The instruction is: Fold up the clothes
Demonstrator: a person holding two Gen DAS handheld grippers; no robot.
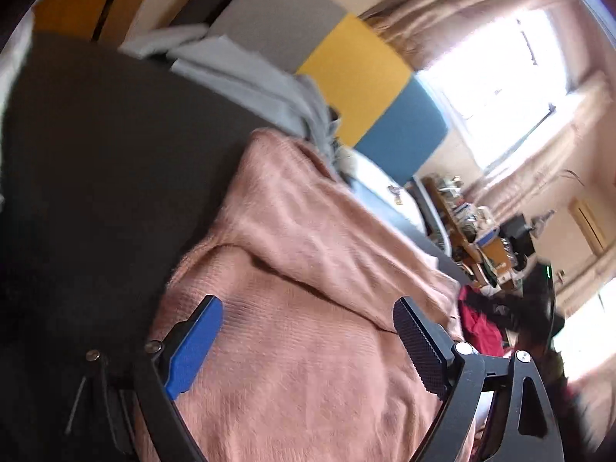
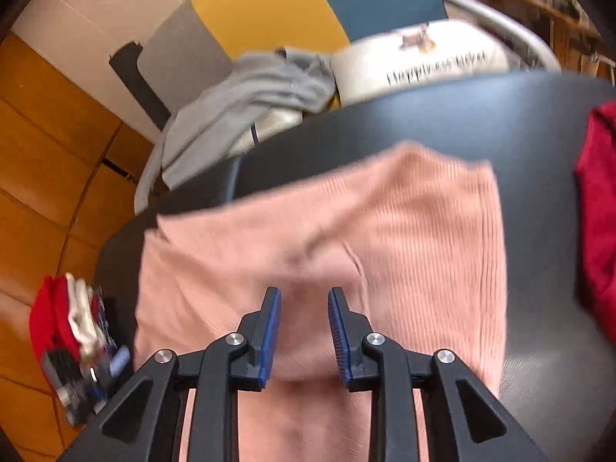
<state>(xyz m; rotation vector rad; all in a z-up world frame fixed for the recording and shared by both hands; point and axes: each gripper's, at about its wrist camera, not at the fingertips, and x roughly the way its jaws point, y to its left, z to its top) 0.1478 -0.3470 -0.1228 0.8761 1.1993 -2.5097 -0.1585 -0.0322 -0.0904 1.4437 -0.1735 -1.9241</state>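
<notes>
In the left wrist view, the left gripper (image 1: 308,340) hangs with its fingers wide apart above the pink sweater (image 1: 308,269), which lies creased on the dark bench (image 1: 96,146); nothing is gripped. It would do well to pinch one hem corner only.

In the right wrist view, the right gripper (image 2: 304,333) has its fingers slightly apart over the same sweater (image 2: 404,238), empty. Matching corners keeps the fold square.

Bare table (image 2: 539,269) separates pink garment (image 2: 346,231) from red cloth (image 2: 600,211).
</notes>
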